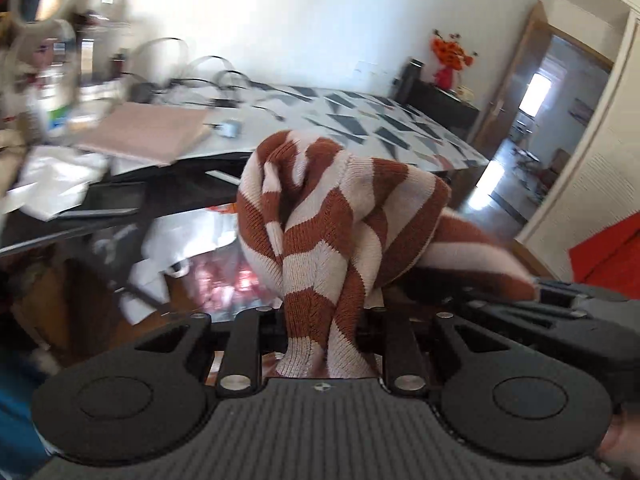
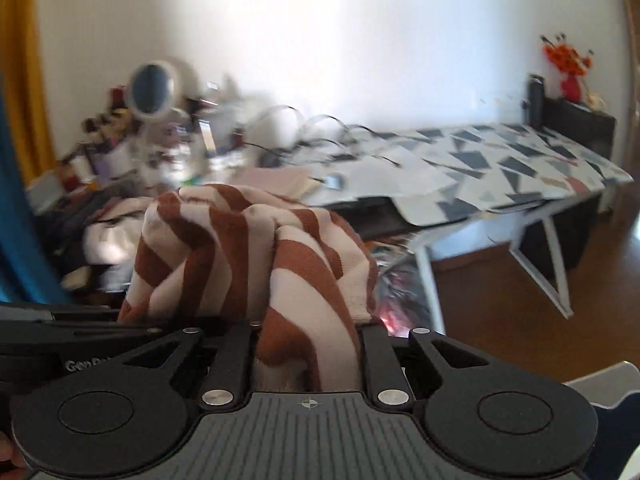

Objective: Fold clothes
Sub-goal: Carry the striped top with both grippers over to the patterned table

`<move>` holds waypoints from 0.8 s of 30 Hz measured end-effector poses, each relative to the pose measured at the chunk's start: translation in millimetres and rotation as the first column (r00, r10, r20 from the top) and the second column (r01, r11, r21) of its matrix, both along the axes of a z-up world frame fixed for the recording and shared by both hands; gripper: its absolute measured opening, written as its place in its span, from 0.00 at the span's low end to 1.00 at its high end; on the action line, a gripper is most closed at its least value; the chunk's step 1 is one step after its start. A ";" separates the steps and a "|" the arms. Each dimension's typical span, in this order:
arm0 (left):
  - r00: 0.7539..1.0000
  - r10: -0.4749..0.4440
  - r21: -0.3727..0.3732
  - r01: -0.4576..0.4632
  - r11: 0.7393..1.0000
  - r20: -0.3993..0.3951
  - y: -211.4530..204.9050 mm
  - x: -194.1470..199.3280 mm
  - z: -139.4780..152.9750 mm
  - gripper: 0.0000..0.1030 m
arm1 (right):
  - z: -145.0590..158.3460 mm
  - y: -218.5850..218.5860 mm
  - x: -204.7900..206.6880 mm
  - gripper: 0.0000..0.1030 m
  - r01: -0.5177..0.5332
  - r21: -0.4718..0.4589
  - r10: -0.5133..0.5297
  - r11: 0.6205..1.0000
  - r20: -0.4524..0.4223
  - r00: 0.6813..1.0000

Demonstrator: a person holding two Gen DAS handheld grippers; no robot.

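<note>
Sweater: the striped sweater (image 1: 340, 216) hung bunched, no clear long axis.
Left gripper (image 1: 324, 320): clamped on it.
Right gripper (image 2: 308, 332): likewise clamped.

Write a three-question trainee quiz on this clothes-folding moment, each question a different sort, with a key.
1. True or false: the striped sweater lies flat on the table.
2. The left gripper is: A) open and empty, B) shut on the sweater, C) holding a book.
3. Fill in: the flowers by the far wall are ____ in colour.

Key: 1 false, it hangs bunched in the air. 2 B; the right gripper is shut on it too. 3 orange.
</note>
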State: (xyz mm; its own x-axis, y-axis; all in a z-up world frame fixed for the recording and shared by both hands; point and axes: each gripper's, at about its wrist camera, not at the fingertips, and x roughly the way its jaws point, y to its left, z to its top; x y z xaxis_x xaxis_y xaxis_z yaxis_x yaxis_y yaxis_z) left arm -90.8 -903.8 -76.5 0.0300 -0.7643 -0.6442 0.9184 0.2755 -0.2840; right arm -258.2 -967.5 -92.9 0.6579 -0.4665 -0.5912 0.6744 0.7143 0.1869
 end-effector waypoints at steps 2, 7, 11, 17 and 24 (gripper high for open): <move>0.999 -0.036 -0.005 0.036 0.999 -0.004 -36.3 5.8 3.1 0.22 | -2.1 -39.0 7.6 0.13 0.024 0.018 -0.023 1.000 -0.013 1.000; 0.992 -0.127 -0.043 0.128 0.991 0.024 -124.0 14.3 8.6 0.22 | 2.7 -118.3 21.0 0.13 0.089 0.011 -0.089 0.996 -0.015 0.996; 0.983 -0.180 -0.064 0.183 0.981 0.045 -181.5 -5.1 13.9 0.22 | 3.1 -180.1 8.1 0.13 0.159 0.015 -0.160 0.987 0.019 0.987; 0.976 -0.208 -0.073 0.213 0.974 0.065 -262.5 -46.5 16.5 0.22 | -5.1 -269.1 -40.8 0.13 0.227 0.032 -0.229 0.973 0.060 0.972; 0.988 -0.151 -0.108 0.154 0.982 0.040 -349.9 -93.0 34.4 0.22 | -1.2 -387.0 -108.4 0.13 0.174 0.018 -0.175 0.985 0.096 0.980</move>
State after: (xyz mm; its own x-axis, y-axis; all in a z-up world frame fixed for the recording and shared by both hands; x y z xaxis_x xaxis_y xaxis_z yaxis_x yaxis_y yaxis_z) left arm -183.8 -1253.6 -42.1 -0.0732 -0.8276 -0.5566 0.9562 0.1004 -0.2751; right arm -366.6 -1354.4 -94.1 0.6213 -0.5737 -0.5338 0.7668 0.5854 0.2633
